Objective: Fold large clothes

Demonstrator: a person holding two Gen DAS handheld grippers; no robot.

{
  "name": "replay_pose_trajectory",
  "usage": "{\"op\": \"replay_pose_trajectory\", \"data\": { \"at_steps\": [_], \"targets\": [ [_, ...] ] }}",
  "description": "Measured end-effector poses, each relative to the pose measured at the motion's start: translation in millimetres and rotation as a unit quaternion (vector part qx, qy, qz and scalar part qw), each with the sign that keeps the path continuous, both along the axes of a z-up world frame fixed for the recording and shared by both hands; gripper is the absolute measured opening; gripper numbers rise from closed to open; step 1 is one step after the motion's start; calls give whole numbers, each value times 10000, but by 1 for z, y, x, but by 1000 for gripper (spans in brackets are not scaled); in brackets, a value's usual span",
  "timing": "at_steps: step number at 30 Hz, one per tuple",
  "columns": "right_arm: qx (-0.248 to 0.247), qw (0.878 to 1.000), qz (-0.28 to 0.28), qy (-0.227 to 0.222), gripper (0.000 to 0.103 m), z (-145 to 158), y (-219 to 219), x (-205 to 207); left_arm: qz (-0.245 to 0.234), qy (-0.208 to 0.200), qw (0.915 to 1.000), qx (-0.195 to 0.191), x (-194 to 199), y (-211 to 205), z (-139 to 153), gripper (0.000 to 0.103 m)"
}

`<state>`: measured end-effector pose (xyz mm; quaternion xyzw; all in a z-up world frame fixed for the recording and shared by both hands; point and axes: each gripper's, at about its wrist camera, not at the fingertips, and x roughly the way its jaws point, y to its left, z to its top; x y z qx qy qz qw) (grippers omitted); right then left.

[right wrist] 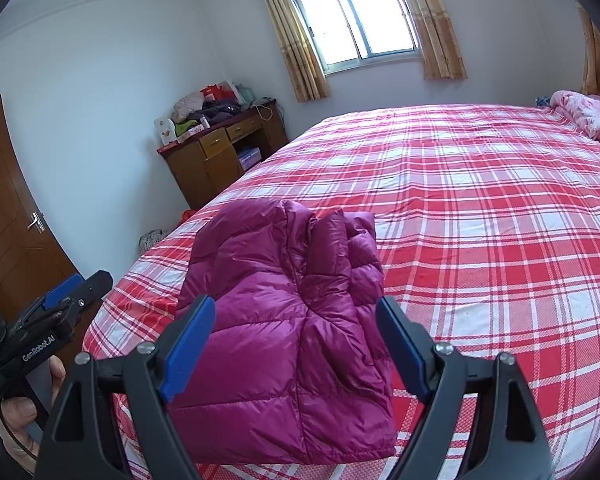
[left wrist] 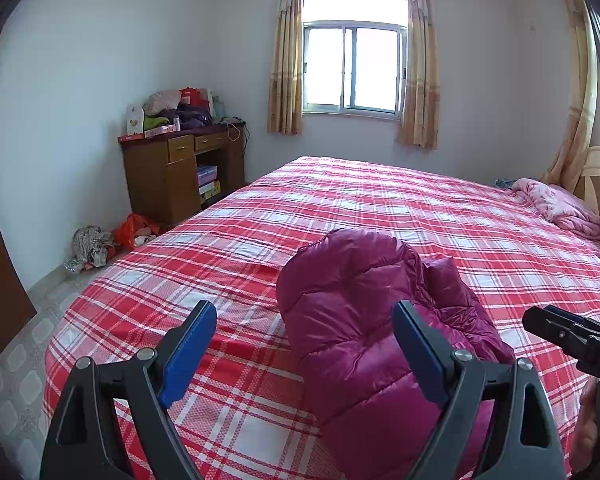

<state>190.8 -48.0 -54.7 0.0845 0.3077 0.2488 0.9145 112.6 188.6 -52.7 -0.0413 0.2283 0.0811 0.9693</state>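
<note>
A magenta quilted down jacket (left wrist: 364, 312) lies folded into a compact bundle on the red plaid bed (left wrist: 440, 208), near its front edge. It also shows in the right wrist view (right wrist: 284, 320), on the bed (right wrist: 480, 200). My left gripper (left wrist: 304, 344) is open and empty, hovering above the jacket's left part. My right gripper (right wrist: 296, 336) is open and empty, hovering above the jacket. The right gripper also shows at the right edge of the left wrist view (left wrist: 572, 332). The left gripper shows at the left edge of the right wrist view (right wrist: 60, 304).
A wooden desk (left wrist: 180, 176) piled with clothes and boxes stands against the far left wall. Bags (left wrist: 112, 240) lie on the tiled floor beside it. A pink blanket (left wrist: 560, 204) lies at the bed's head on the right. A brown door (right wrist: 16, 216) is at the left.
</note>
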Motion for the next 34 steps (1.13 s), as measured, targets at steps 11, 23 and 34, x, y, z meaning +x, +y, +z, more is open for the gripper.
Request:
{"op": "replay_pose_trajectory", "data": {
  "at_steps": [11,23,34],
  "targets": [
    [-5,10000,2,-18,85,0,-1,-1,-37,84,9998,157,2,-6,-2,90],
    [-51,10000,44,-40,85,2,0,-2,-92,198,9996,184,5,-9,-7,90],
    [-59,10000,39,-26,85,1,-3,-3,-81,145,9994,297,4,-14,-7,90]
  ]
}}
